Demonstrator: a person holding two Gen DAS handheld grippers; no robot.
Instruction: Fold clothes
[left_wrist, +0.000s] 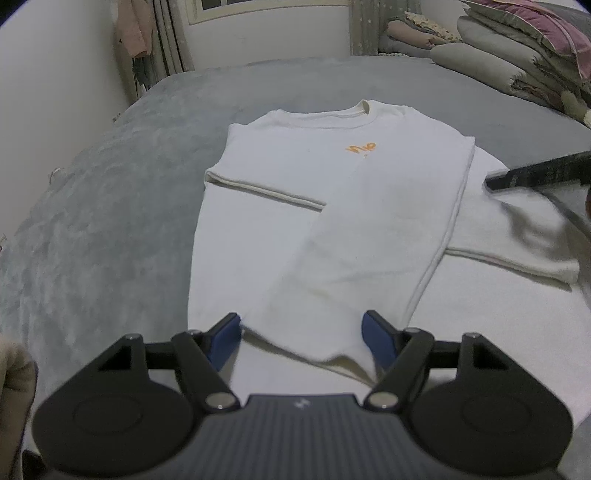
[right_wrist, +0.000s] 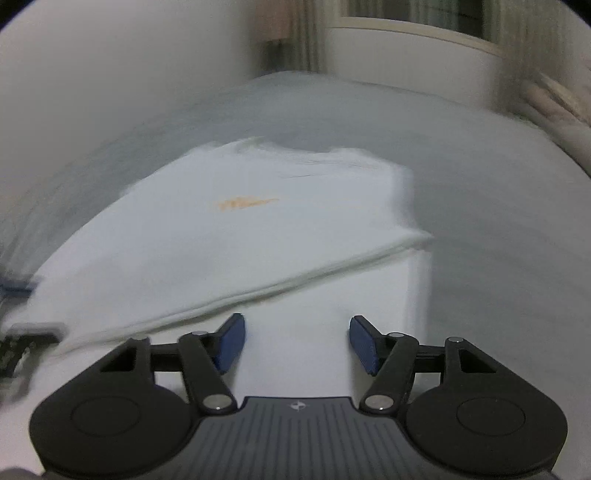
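A white long-sleeved shirt (left_wrist: 332, 192) with a small orange print (left_wrist: 361, 148) lies flat, collar away from me, on the grey bed (left_wrist: 92, 221). One sleeve is folded diagonally across its front. That sleeve's cuff (left_wrist: 332, 347) lies between the blue pads of my left gripper (left_wrist: 301, 336), which do not visibly press on it. The other sleeve (left_wrist: 517, 236) spreads out to the right, where one dark finger (left_wrist: 535, 173) of the right gripper hovers. In the blurred right wrist view, my right gripper (right_wrist: 297, 343) stands open above the white shirt (right_wrist: 221, 240), holding nothing.
Stacked pillows and folded bedding (left_wrist: 517, 48) fill the bed's back right corner. A white wall (left_wrist: 55, 74) runs along the left side, with hanging clothes (left_wrist: 136, 33) and a curtain beside a window at the back. Grey cover surrounds the shirt.
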